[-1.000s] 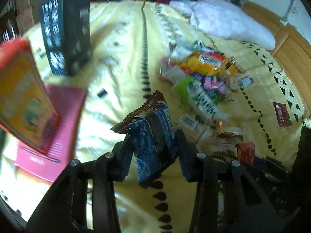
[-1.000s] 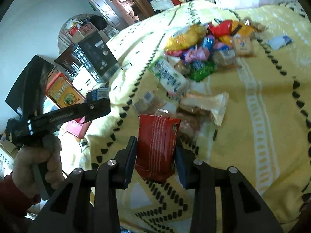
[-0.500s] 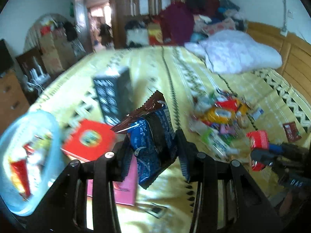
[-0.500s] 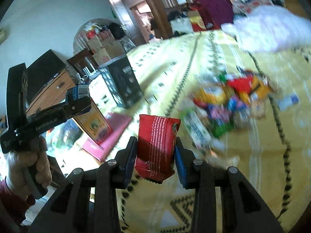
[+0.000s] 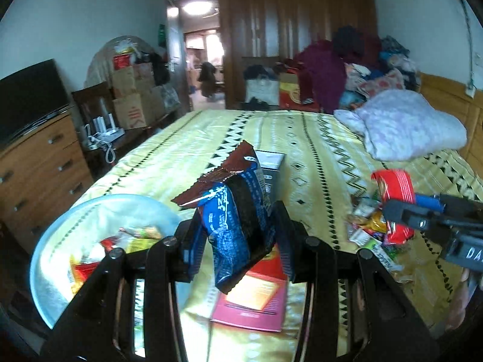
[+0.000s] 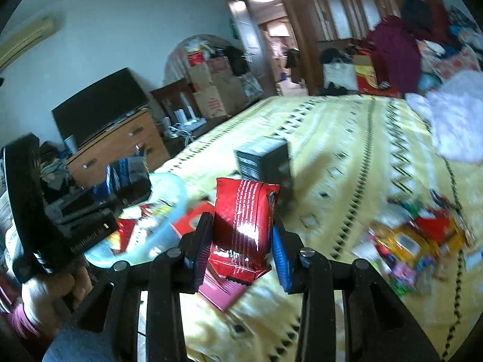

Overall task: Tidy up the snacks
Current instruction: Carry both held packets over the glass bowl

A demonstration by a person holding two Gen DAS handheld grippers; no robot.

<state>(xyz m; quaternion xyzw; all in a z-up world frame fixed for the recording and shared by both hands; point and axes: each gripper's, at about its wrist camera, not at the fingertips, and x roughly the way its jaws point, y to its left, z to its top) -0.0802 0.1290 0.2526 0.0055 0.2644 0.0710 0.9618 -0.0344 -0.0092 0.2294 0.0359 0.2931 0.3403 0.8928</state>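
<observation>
My left gripper (image 5: 238,235) is shut on a blue and brown snack packet (image 5: 235,220), held above the bed. Down to its left stands a pale blue basket (image 5: 54,235) with several snacks inside. My right gripper (image 6: 241,241) is shut on a red snack packet (image 6: 244,229); the same red packet (image 5: 395,205) shows at the right of the left wrist view. The left gripper (image 6: 120,181) appears at the left of the right wrist view, over the basket (image 6: 169,211). A heap of loose snacks (image 6: 416,241) lies on the yellow bedspread (image 5: 271,132) to the right.
A dark box (image 6: 265,163) stands upright on the bed behind the packets. A red box and a pink booklet (image 5: 253,301) lie near the bed's front edge. A wooden dresser (image 5: 36,175) with a television stands at the left. A pale pillow (image 5: 407,123) lies far right.
Both grippers have risen and tilted up with their packets, swinging left. The basket has come into view under the left gripper, and the snack heap has slid to the right.
</observation>
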